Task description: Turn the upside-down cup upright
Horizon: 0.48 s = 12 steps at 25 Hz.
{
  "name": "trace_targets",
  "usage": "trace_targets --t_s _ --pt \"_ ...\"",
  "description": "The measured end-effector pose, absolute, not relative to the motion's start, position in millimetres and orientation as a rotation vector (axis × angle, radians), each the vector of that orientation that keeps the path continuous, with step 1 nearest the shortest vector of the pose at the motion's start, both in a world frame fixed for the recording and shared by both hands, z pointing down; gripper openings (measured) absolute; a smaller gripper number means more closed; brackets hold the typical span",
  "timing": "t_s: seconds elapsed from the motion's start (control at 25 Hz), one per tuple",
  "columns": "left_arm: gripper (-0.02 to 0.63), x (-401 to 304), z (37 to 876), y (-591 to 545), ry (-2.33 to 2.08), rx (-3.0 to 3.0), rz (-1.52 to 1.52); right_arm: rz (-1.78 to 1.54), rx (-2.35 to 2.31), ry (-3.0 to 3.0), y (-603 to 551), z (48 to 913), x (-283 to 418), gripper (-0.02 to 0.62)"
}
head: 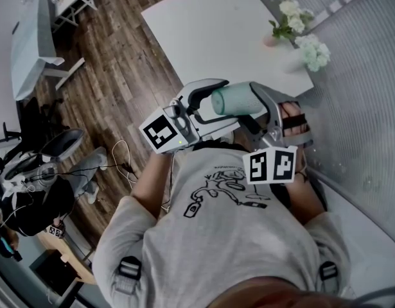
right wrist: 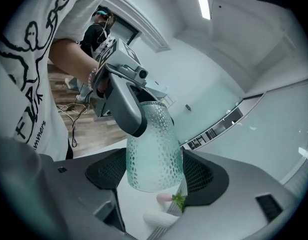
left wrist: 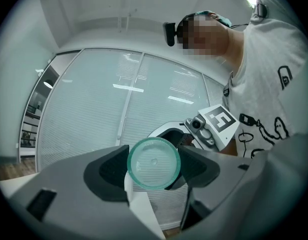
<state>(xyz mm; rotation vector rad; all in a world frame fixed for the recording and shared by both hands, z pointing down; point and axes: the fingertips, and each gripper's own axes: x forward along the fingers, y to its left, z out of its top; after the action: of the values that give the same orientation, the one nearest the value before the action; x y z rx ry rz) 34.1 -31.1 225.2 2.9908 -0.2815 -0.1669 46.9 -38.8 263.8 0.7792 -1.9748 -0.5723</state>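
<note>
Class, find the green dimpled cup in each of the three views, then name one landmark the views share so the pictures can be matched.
Head view: cup at centre, lying sideways above the person's chest.
Left gripper view: low centre, seen end-on as a round disc, held by the left gripper.
Right gripper view: low centre, dimpled side showing, held by the right gripper.
Shared landmark: the person's printed shirt.

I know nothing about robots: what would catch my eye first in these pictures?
A pale green dimpled cup is held in the air on its side before the person's chest, clamped by the left gripper and the right gripper at once. Each gripper carries a cube with black-and-white square markers. Beyond, a white table bears white flowers near its right edge.
</note>
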Motion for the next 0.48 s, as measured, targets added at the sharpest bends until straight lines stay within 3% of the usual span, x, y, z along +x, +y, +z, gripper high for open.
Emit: trace_targets --t_s 0.48 --pt "0.302 41.4 224.9 -17.3 -0.269 3.019 -0.182 -0.335 0.880 -2.238 -26.0 275.6 49.4 0.357"
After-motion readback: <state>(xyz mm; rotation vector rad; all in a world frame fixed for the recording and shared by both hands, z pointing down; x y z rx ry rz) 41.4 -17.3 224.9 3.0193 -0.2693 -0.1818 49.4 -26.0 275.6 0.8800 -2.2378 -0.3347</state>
